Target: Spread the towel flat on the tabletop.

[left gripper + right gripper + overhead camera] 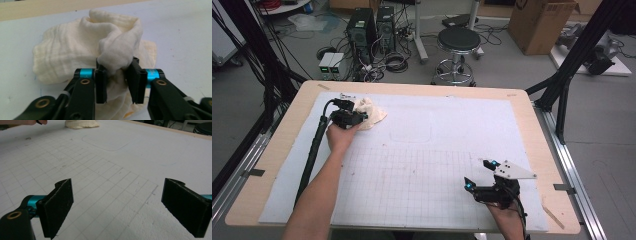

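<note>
A crumpled cream cloth (372,113) lies at the far left of the white board (452,120). My left gripper (355,118) is at the cloth's near edge. In the left gripper view its jaws (117,67) pinch an upright fold of the cloth (75,55) between the pads. My right gripper (478,173) rests near the front right of the board, over the pencilled grid, with its jaws wide apart. In the right gripper view nothing lies between its jaws (117,195), and the cloth (81,123) shows far off at the top.
A faint rounded-rectangle outline (412,133) is drawn mid-board, above the grid (412,175). The wooden tabletop rim (537,130) surrounds the board. Beyond the table are a black stool (458,42), computer towers (362,30) with cables, and a cardboard box (539,22). Black frame posts (562,75) flank the sides.
</note>
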Tool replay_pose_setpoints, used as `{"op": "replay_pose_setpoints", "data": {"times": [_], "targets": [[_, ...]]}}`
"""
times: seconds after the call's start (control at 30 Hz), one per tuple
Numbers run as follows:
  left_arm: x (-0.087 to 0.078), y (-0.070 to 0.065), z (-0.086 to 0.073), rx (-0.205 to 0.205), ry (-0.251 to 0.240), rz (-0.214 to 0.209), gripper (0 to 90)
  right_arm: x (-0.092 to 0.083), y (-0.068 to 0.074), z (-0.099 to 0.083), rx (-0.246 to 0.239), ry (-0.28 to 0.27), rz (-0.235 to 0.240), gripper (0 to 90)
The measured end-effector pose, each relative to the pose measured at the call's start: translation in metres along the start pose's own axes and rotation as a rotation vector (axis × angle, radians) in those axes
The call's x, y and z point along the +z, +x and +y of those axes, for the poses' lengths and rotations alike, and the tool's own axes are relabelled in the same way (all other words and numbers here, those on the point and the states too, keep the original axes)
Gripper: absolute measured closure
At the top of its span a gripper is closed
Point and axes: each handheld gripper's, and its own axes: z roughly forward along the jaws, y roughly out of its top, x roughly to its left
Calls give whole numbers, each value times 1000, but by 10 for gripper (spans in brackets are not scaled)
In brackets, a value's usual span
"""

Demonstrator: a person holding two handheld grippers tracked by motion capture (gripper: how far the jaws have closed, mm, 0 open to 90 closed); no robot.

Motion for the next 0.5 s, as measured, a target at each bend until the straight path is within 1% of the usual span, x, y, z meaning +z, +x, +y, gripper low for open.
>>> {"op": "replay_pose_setpoints", "data": {"times": [0.03,0.1,0.13,0.33,0.4,0.43,0.5], "targets": [[-2,1,1,1,0,-4,755,0,0,0,-6,-2,1,101],[-6,2,3,7,-8,-5,769,1,1,0,-2,2,4,101],[-9,2,4,1,-15,-11,774,1,1,0,-6,1,4,100],[-25,1,10,7,-39,-51,779,4,3,2,-9,6,10,100],[-32,-3,12,20,-46,-60,779,5,4,3,-13,11,12,100],[-35,-5,13,21,-55,-73,779,5,3,3,-20,7,12,100],[-41,-10,15,25,-69,-96,779,5,4,3,-18,5,7,100]]}}
